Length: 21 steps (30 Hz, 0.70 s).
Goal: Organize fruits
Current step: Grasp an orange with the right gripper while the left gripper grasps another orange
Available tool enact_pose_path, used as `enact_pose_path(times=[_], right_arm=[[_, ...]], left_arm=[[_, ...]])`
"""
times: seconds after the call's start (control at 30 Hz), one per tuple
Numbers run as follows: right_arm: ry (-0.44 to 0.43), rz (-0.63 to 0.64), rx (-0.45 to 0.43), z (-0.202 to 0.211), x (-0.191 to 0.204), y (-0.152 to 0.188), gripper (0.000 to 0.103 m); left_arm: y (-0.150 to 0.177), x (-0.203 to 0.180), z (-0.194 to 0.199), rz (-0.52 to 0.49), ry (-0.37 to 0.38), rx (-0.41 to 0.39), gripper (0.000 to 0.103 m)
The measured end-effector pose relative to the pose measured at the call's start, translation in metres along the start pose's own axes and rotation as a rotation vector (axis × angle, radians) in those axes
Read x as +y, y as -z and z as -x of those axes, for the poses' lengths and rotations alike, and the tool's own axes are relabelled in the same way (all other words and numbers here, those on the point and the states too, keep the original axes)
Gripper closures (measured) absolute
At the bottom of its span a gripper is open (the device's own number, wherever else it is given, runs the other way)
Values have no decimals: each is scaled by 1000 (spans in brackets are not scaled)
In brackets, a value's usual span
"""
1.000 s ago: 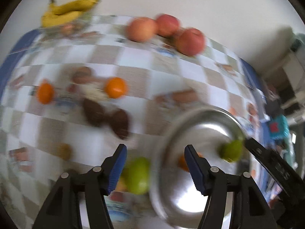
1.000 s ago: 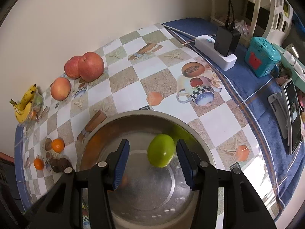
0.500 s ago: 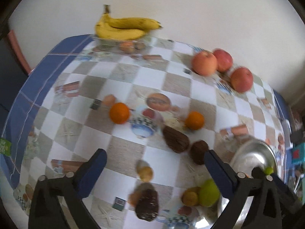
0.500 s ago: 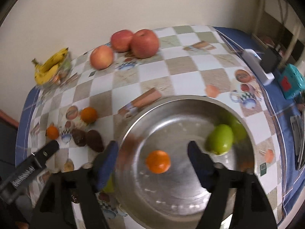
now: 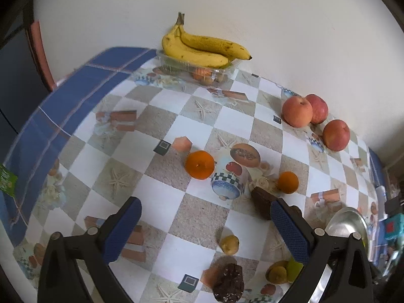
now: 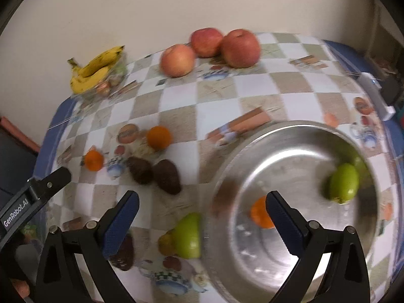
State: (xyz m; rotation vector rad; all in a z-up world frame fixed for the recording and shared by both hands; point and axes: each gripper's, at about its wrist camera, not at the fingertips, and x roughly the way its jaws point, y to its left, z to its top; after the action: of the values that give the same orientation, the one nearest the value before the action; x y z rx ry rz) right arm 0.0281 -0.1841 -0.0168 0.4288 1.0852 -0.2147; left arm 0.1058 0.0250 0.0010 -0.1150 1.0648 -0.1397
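From the left wrist view, the left gripper (image 5: 204, 223) stood wide apart and held nothing, raised over the checked worktop (image 5: 161, 202). Ahead of it lay two oranges (image 5: 200, 164), one larger and one smaller, with a dark brown fruit (image 5: 261, 200) near the right finger. Closer in sat a small yellowish fruit (image 5: 229, 244) and another dark, rough fruit (image 5: 228, 284) at the bottom edge. Three apples (image 5: 297, 111) rested near the wall, and a bunch of bananas (image 5: 202, 48) lay on a clear tray at the back. The steel bowl (image 5: 346, 223) showed only as a sliver at the right.

From the right wrist view, which was somewhat blurred, the right gripper (image 6: 202, 213) was likewise wide and empty, hanging over the bowl's near rim. Inside the bowl lay a green fruit (image 6: 344, 183) against the far side and an orange one (image 6: 261, 216), partly behind the right finger. A second green fruit (image 6: 188, 236) sat on the worktop touching the bowl's outer wall, with a yellowish one just beside it.

The step in hand looked like choosing the next loose fruit to gather into the bowl. The green fruit beside the bowl seemed the handiest pick; the next move would call for lowering a gripper so its fingers straddle it, then closing gently, since round fruit may roll
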Motion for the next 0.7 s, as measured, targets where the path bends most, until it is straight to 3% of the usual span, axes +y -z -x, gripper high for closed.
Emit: enact_pose_path(times=[0.2,0.53,0.6,0.7], right_arm=[[-32,46,-26,-6,18,-2,3],[-79,6,-86,-14,23,-28,5],[-85,-5,-85,-20,23,-35,20],[-89,1,-72,-34,28,-44,28]], left_arm=[[-7,11,-13,62,95,44,0],[-36,20,-39,105,67,38,0],[-39,19,-50,103,68,56,1],[-43,16,-70,107,77,80,2]])
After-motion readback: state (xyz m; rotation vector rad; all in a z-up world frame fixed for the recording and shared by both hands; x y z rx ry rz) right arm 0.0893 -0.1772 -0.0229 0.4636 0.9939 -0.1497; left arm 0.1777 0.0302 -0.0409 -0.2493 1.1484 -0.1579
